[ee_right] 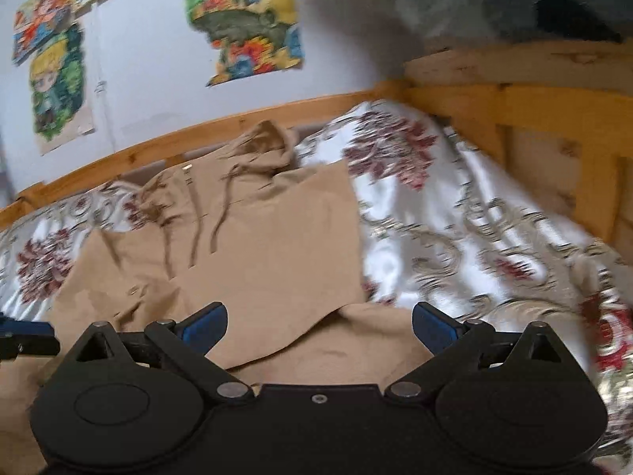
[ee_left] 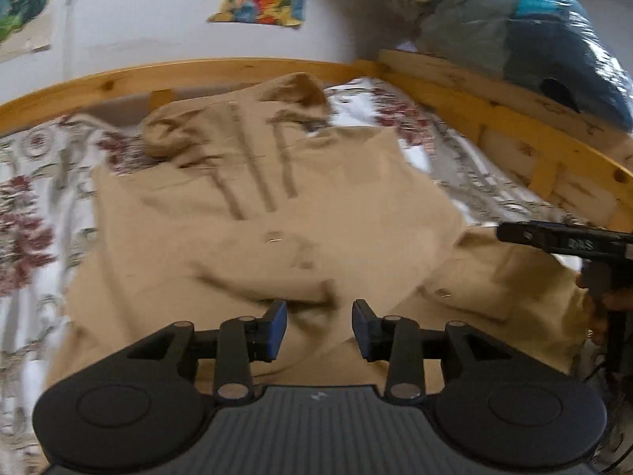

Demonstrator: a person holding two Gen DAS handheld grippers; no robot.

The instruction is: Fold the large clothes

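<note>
A beige hooded garment lies spread on the bed, hood and drawstrings toward the wall, its right side folded over the body. It also shows in the right wrist view. My left gripper hovers over the garment's near hem, jaws open, nothing between the blue pads. My right gripper is wide open above the garment's near right corner, empty. The right gripper's body shows at the right edge of the left wrist view.
The floral bedspread covers the bed around the garment. A wooden bed frame runs along the back and right. A plastic-wrapped bundle sits on the right rail. Posters hang on the wall.
</note>
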